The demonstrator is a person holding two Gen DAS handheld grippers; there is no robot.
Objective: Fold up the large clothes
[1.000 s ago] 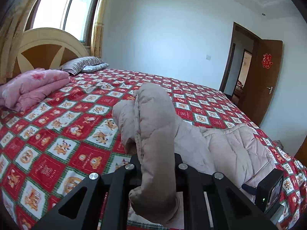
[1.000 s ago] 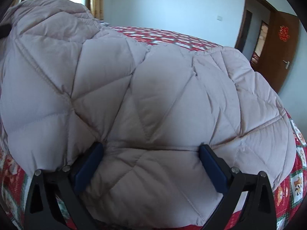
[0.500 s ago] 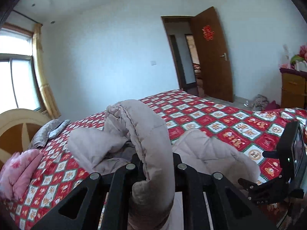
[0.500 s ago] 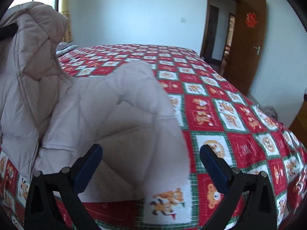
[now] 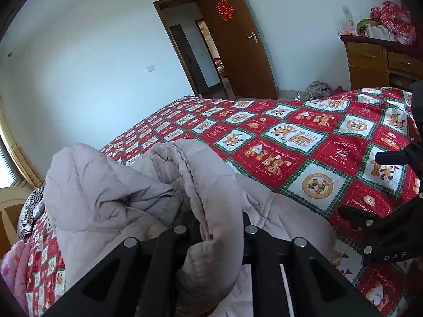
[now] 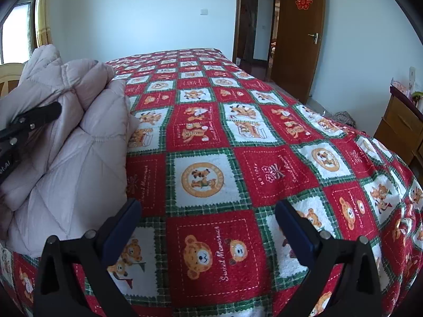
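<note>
- A fold of the quilted beige coat (image 5: 216,211) is clamped between the narrow jaws of the left gripper (image 5: 215,240); the coat is bunched on the red patterned bedspread (image 6: 238,158)
- The right gripper (image 6: 207,227) is held wide above the bedspread, nothing between its pads; the coat lies to its left

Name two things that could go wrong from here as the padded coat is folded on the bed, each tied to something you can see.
1. The left gripper pinches only a rolled edge of the puffy coat; slippery padding could slide out.
2. The right gripper is open over the bedspread, holding nothing, so the coat's bunched layers may slump or fold crooked.
</note>
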